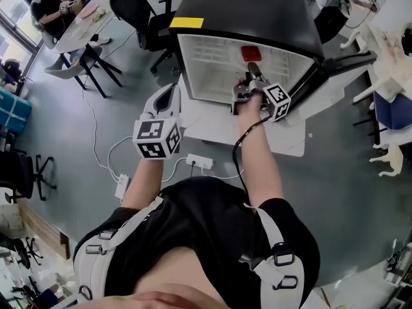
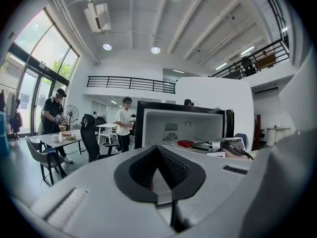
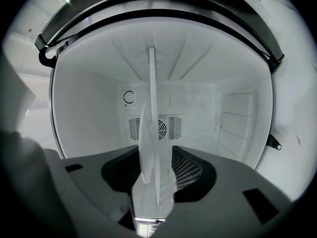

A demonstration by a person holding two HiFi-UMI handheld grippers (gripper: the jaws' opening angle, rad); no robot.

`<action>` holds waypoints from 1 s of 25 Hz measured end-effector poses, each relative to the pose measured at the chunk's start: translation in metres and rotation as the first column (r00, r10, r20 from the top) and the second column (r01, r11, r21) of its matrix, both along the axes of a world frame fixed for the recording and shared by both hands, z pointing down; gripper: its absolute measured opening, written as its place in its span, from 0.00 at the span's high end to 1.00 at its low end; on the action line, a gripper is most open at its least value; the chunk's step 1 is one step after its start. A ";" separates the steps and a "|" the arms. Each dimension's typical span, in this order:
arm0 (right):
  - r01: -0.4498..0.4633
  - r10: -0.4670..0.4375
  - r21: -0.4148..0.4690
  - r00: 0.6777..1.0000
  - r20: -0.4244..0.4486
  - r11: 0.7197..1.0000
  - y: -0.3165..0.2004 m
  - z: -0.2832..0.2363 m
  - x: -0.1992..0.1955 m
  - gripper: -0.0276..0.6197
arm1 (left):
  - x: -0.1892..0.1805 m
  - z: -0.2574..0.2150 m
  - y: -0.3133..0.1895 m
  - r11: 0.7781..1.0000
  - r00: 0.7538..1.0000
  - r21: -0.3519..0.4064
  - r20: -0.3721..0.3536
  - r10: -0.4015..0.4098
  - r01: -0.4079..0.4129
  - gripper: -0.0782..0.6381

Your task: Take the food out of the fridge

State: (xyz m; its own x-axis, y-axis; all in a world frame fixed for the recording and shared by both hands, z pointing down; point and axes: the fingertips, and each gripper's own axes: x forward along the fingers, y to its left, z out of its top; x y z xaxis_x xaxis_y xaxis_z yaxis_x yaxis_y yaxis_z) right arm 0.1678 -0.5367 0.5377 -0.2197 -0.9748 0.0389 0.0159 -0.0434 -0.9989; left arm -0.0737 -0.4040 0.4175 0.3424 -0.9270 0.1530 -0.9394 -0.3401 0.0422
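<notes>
A small fridge [image 1: 212, 63] stands open on a white table [image 1: 286, 140]. Red food [image 1: 250, 52] lies on its shelf, and the same red food [image 2: 185, 144] shows in the left gripper view. My right gripper [image 1: 253, 71] reaches into the fridge just before the food. In the right gripper view a thin white plate-like rim [image 3: 147, 148] stands edge-on between the jaws of my right gripper [image 3: 157, 157], with dark gaps on both sides; the pads do not press it. My left gripper [image 1: 168, 95] hangs outside the fridge, left of its opening, shut and empty [image 2: 157, 150].
The fridge door [image 1: 344, 60] swings open to the right. A white shelf [image 3: 152, 83] divides the fridge inside, with a fan grille [image 3: 161, 127] on the back wall. A power strip [image 1: 199, 162] and cables lie on the floor. Chairs and a table with a seated person [image 1: 48, 5] stand far left.
</notes>
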 end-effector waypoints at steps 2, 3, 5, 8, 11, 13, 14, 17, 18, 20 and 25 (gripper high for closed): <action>0.012 -0.012 0.006 1.000 -0.008 1.000 0.002 -0.004 -0.001 0.74 | 0.002 0.000 0.001 1.000 1.000 0.001 0.001 0.004 -0.004 0.89; 0.019 -0.019 0.008 1.000 -0.010 1.000 0.004 -0.006 -0.002 0.78 | 0.003 0.000 0.002 1.000 1.000 0.001 0.001 0.006 -0.006 0.89; 0.030 -0.030 0.013 0.999 -0.016 0.999 0.008 -0.010 -0.004 0.84 | 0.005 -0.001 0.004 1.000 1.000 0.003 0.001 0.008 -0.008 0.89; 0.040 -0.040 0.018 0.999 -0.027 0.999 0.014 -0.013 -0.003 0.89 | 0.007 -0.002 0.006 1.000 1.000 0.004 0.001 0.010 -0.010 0.89; 0.048 -0.048 0.028 0.999 -0.016 0.998 0.020 -0.013 -0.004 0.89 | 0.008 -0.001 0.009 1.000 1.000 0.004 0.001 0.012 -0.012 0.89; 0.058 -0.058 0.038 0.998 -0.020 0.998 0.025 -0.012 -0.004 0.89 | 0.009 -0.001 0.012 1.000 1.000 0.004 0.000 0.013 -0.013 0.89; 0.064 -0.063 0.044 0.998 -0.022 0.997 0.028 -0.012 -0.005 0.89 | 0.010 -0.001 0.013 1.000 1.000 0.004 -0.001 0.013 -0.013 0.89; 0.083 -0.081 0.057 0.996 -0.025 0.995 0.037 -0.009 -0.007 0.90 | 0.011 -0.001 0.017 1.000 1.000 0.003 -0.002 0.014 -0.014 0.89; 0.088 -0.087 0.058 0.996 -0.028 0.994 0.040 -0.009 -0.008 0.90 | 0.011 0.000 0.018 1.000 1.000 0.002 -0.002 0.015 -0.015 0.89; 0.095 -0.094 0.060 0.995 -0.025 0.994 0.048 -0.012 -0.011 0.90 | 0.012 0.000 0.020 1.000 1.000 0.002 -0.003 0.017 -0.017 0.89; 0.115 -0.112 0.100 0.993 -0.042 0.988 0.062 -0.023 -0.013 0.90 | 0.012 0.001 0.025 1.000 1.000 -0.001 -0.005 0.021 -0.021 0.89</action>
State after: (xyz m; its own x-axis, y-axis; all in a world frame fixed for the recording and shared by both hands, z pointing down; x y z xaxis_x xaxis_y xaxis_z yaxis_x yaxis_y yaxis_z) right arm 0.1550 -0.4745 0.5152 -0.3294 -0.9429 -0.0491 -0.0201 0.0590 -0.9981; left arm -0.0616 -0.3789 0.4189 0.3627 -0.9195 0.1517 -0.9318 -0.3597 0.0475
